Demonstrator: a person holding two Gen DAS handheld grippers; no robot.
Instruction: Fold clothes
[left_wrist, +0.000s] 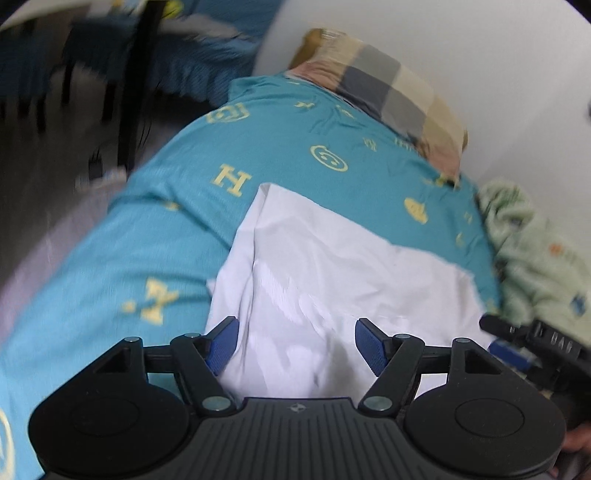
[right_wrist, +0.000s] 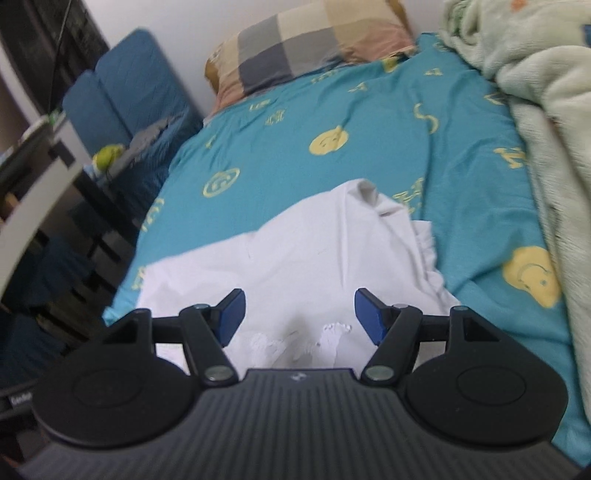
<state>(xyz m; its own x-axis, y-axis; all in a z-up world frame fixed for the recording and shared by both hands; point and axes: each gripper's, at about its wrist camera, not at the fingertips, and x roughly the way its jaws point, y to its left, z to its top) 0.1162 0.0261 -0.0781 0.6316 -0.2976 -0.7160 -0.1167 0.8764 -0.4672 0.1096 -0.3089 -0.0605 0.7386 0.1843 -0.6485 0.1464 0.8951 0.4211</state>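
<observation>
**White garment on the bed, both grippers released**

Left gripper (left_wrist: 297, 345) and right gripper (right_wrist: 299, 317) hover with jaws apart, grasping nothing, above the white garment (right_wrist: 295, 258). It lies on the teal sheet (right_wrist: 295, 147); beyond, a checked pillow (right_wrist: 306, 44).

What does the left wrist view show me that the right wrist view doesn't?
Only the left wrist view: the right gripper at the garment's right edge, and a dark chair.
Only the right wrist view: the blue sofa, a white desk edge, and a bunched fold at the garment's far corner.
Both: the white garment on the teal sheet, the checked pillow, the pale green blanket, and open, empty jaws.
</observation>
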